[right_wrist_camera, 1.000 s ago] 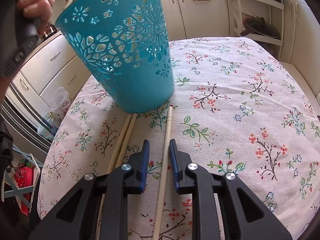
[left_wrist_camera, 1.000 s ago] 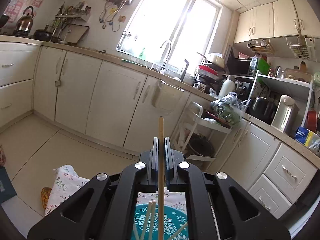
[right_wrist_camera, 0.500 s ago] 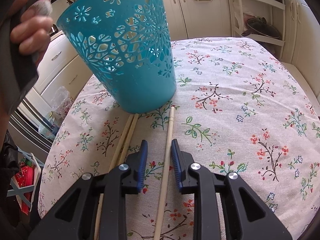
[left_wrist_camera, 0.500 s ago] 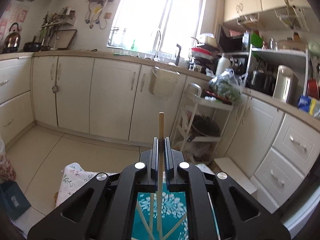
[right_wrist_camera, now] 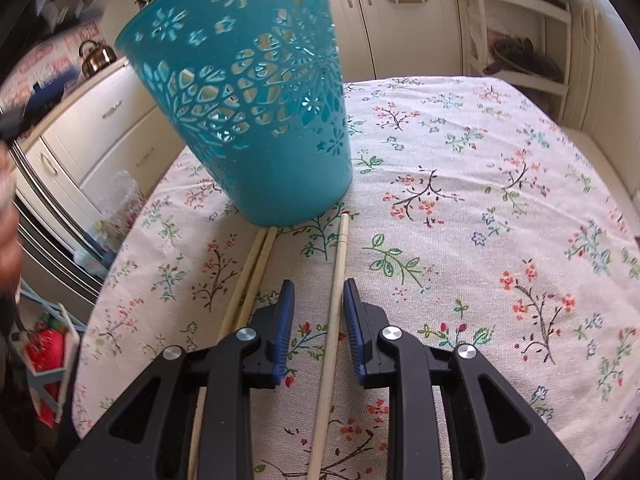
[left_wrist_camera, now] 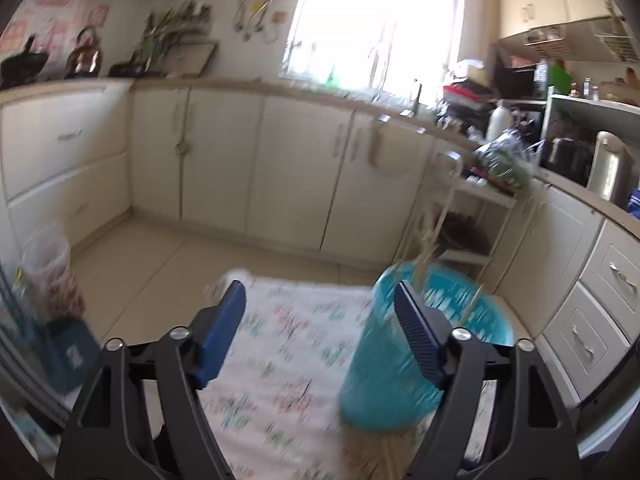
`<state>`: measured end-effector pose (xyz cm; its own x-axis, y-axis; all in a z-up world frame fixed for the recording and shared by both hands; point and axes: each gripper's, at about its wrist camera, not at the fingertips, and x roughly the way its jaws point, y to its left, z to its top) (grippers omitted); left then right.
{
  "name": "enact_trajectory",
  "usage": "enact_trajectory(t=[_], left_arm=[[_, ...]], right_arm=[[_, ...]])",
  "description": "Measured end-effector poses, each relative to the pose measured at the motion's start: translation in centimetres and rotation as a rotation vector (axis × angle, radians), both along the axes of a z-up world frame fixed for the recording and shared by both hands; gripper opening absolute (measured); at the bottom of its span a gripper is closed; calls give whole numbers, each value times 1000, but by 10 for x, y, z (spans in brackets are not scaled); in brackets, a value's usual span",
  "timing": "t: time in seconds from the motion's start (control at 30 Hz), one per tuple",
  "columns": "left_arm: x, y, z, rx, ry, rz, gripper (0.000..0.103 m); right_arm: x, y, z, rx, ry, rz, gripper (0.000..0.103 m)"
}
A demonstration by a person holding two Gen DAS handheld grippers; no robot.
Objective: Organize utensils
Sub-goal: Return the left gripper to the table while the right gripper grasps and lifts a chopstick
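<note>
Broadly, a kitchen scene: one cloth-covered table (right_wrist_camera: 460, 168), one teal basket (right_wrist_camera: 248, 92) standing on it, three loose chopsticks just in front of the basket's base.

Left gripper (left_wrist_camera: 320, 330) empty, jaws opening, nothing between them; basket (left_wrist_camera: 400, 352) to its right, with a few blurred sticks poking from the rim, count unclear.

Right gripper (right_wrist_camera: 318, 316) low over the cloth, jaws slightly apart and straddling the single chopstick (right_wrist_camera: 334, 304) without pressing on it. Pair of chopsticks (right_wrist_camera: 244, 288) lying side by side just left of that gripper, tips near or under the basket.

Likely risks, judged from the layout:
- Closing off-centre could roll the thin stick aside on the cloth and leave the pads gripping nothing.
- Pinching so far from the tip could let the long end swing and knock the light basket, or miss the rim when lifted.
- Dragging the jaws could bunch the cloth and shift the pair.

Counts: one table, one basket, two grippers, three chopsticks on the cloth.
</note>
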<state>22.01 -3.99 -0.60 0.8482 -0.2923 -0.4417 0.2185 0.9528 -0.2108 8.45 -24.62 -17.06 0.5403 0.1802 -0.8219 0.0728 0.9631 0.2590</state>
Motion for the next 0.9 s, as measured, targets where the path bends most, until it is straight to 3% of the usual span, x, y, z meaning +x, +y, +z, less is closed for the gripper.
enact_trajectory(t=[0.13,0.23,0.4,0.63,0.77,0.9], left_arm=[[3,8,-62,54,188,9,75],[3,-1,-92,101,271,-23,75],[-2,-21,-111,178,314,-75,82],[3,-24,-119,189,364,-63,86],[1,-28,-118,206,365,-65,87],[1,-27,-118,208,367,-61,89]], right_arm=[[4,15,1,-109,14,17,22],[5,22,0,-185,24,27,12],[4,16,1,-163,63,15,9],[5,23,1,-237,58,53,9],[2,9,1,-123,55,-3,6],[-12,-17,-2,98,37,-75,6]])
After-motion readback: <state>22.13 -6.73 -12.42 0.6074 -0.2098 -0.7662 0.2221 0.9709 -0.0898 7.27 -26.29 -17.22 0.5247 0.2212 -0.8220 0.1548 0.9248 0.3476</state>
